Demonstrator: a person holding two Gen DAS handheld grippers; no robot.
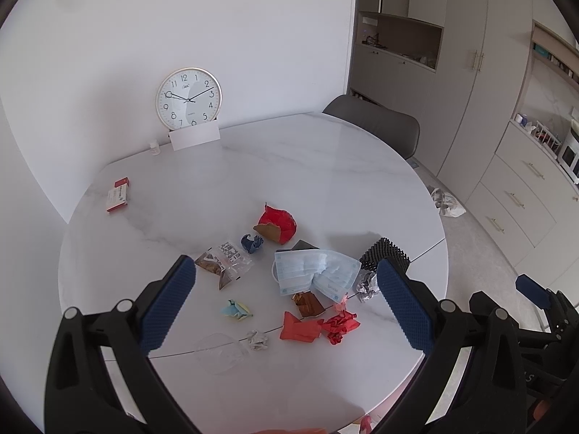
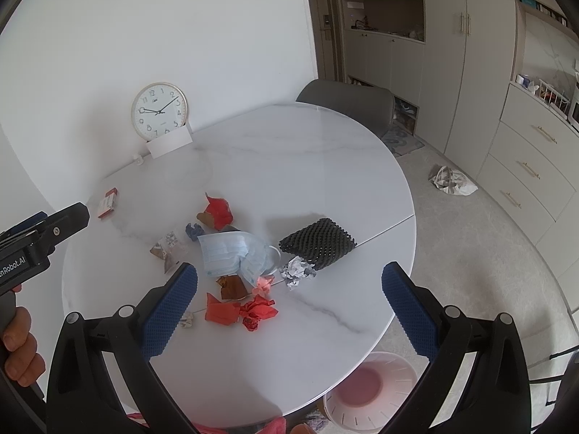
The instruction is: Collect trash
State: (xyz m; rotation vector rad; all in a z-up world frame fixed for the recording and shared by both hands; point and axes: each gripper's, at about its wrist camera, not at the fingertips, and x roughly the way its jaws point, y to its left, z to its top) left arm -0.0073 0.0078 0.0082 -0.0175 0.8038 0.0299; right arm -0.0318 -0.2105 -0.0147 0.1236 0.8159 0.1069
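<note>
Trash lies scattered on the round white marble table [image 1: 289,166] [image 2: 289,152]. Blue face masks [image 1: 315,271] [image 2: 231,253] sit in the middle, next to a black foam net [image 1: 385,251] [image 2: 318,244]. Red wrappers [image 1: 318,327] [image 2: 239,311], a red-and-brown packet [image 1: 277,224] [image 2: 217,209], a clear snack bag [image 1: 224,262] [image 2: 168,247], crumpled foil [image 1: 367,285] [image 2: 297,271] and a yellow-blue paper scrap [image 1: 237,309] lie around them. My left gripper [image 1: 286,303] hovers open above the pile. My right gripper [image 2: 289,307] is open too, with nothing between its fingers.
A clock [image 1: 189,97] leans on the wall behind a white card. A red-white box [image 1: 118,199] lies at the table's left. A white bin [image 2: 369,390] stands on the floor below the table's near edge. A grey chair [image 1: 376,121] is behind, cabinets to the right, a crumpled bag [image 2: 452,181] on the floor.
</note>
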